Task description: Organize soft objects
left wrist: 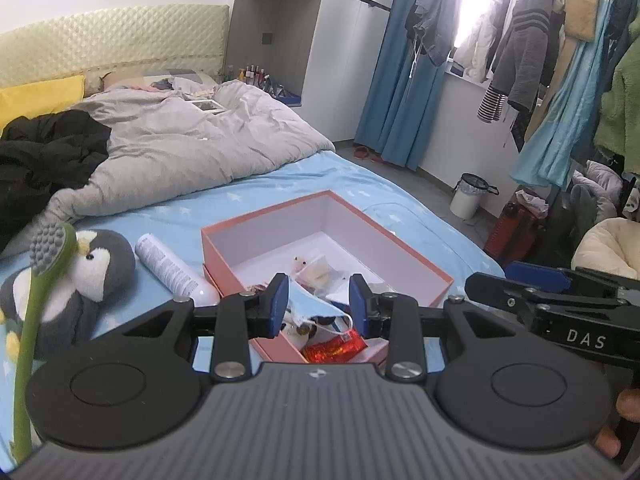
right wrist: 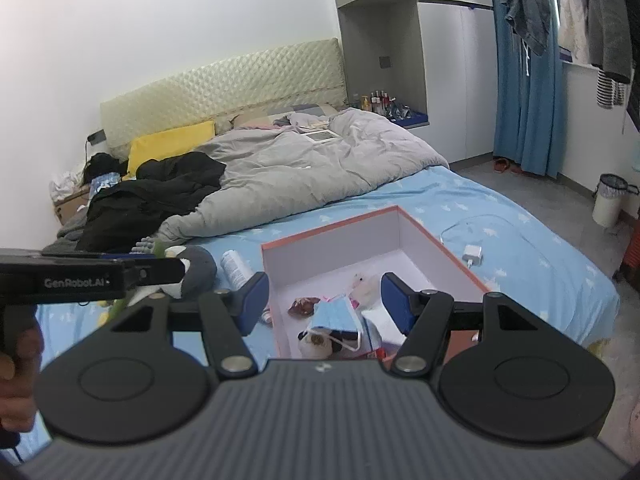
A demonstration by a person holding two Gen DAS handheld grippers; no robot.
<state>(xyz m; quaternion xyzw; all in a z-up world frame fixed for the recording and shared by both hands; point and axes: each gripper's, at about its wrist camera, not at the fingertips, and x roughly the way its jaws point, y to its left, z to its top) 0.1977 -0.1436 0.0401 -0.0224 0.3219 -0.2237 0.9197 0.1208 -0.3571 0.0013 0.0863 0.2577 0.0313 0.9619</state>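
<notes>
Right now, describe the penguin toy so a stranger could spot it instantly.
Start at the open pink box on the blue bedsheet. Left of it lies a white tube, and just beyond that the penguin toy. It is the only plush there: grey body, white face, small yellow beak.

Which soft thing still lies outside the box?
The penguin: it sits on the sheet left of the box, while the mask lies inside.

Both wrist cams face headboard, angled down, near-ish; share box (left wrist: pixel 320 240).
</notes>
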